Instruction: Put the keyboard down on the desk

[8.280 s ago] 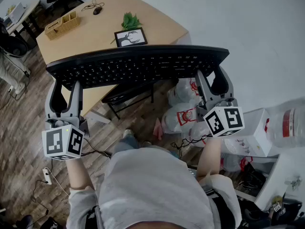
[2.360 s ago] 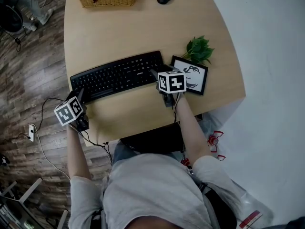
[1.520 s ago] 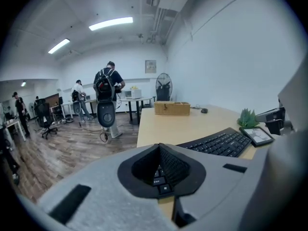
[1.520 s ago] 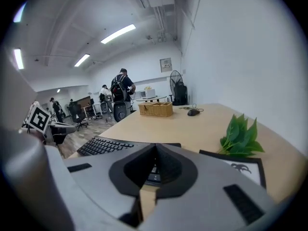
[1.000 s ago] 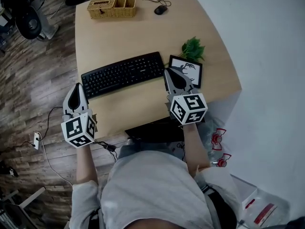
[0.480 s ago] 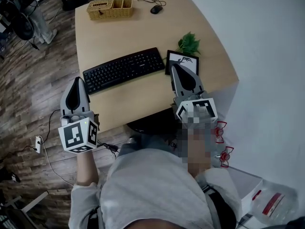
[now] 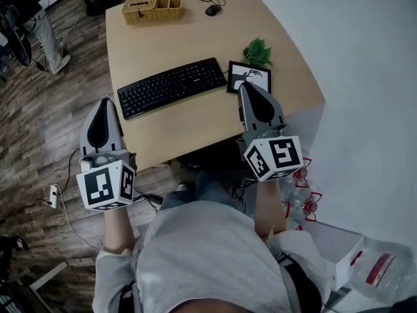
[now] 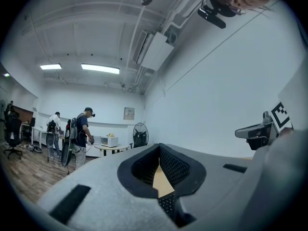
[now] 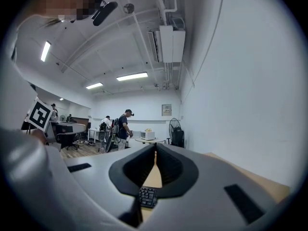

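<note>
the keyboard (image 7: 172,87) lay flat on the desk (image 7: 195,129), set slantwise across its middle, with nothing touching it. the left gripper (image 7: 103,103) hung off the desk's left edge, over the wooden floor (image 7: 39,109), its jaws pressed together and empty. the right gripper (image 7: 249,90) hovered above the desk's near right part, its tip overlapping the framed picture (image 7: 251,72) in the head view; its jaws were likewise closed with nothing between them. both grippers were apart from the keyboard. a small green plant (image 7: 258,49) stood behind the frame, and a wicker basket (image 7: 152,8) and a mouse (image 7: 212,10) sat at the far edge
</note>
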`<control>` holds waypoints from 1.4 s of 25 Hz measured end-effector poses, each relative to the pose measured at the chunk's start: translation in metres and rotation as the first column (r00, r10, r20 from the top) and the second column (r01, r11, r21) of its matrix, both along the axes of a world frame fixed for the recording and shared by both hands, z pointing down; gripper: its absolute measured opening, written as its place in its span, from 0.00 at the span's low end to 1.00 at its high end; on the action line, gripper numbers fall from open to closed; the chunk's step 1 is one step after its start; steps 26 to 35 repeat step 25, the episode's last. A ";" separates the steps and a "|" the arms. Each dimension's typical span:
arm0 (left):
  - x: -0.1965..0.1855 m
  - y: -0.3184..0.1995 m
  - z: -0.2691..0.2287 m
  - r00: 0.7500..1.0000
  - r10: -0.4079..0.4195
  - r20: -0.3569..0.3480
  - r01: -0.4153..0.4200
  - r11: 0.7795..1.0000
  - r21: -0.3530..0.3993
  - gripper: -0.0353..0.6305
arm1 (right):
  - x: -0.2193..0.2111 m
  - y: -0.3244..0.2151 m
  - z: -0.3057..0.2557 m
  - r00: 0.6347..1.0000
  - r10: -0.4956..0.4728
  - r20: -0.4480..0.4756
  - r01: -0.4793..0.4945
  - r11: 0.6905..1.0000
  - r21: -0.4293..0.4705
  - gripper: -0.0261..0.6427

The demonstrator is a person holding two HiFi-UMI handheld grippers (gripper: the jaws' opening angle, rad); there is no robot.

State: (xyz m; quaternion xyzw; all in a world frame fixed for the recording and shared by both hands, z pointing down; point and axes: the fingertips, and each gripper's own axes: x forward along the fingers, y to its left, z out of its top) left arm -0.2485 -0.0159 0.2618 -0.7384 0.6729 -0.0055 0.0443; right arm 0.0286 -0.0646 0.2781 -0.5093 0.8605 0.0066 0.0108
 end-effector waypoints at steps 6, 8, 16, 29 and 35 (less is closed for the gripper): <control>-0.001 0.018 -0.007 1.000 0.001 0.012 -0.001 1.000 0.023 0.07 | 0.000 0.022 -0.009 1.000 0.009 0.019 -0.009 1.000 0.020 0.06; -0.002 0.023 -0.008 1.000 -0.001 0.012 0.001 1.000 0.026 0.07 | -0.001 0.028 -0.011 1.000 0.009 0.020 -0.010 1.000 0.026 0.06; -0.004 0.039 -0.013 1.000 0.000 -0.001 0.000 0.999 0.040 0.07 | -0.005 0.047 -0.020 1.000 0.010 0.027 -0.011 0.999 0.042 0.06; -0.010 0.056 -0.016 1.000 0.000 -0.014 0.001 0.999 0.045 0.07 | -0.013 0.064 -0.025 1.000 0.003 0.015 -0.004 0.999 0.053 0.06; -0.010 0.056 -0.016 1.000 0.000 -0.014 0.001 0.999 0.045 0.07 | -0.013 0.064 -0.025 1.000 0.003 0.015 -0.004 0.999 0.053 0.06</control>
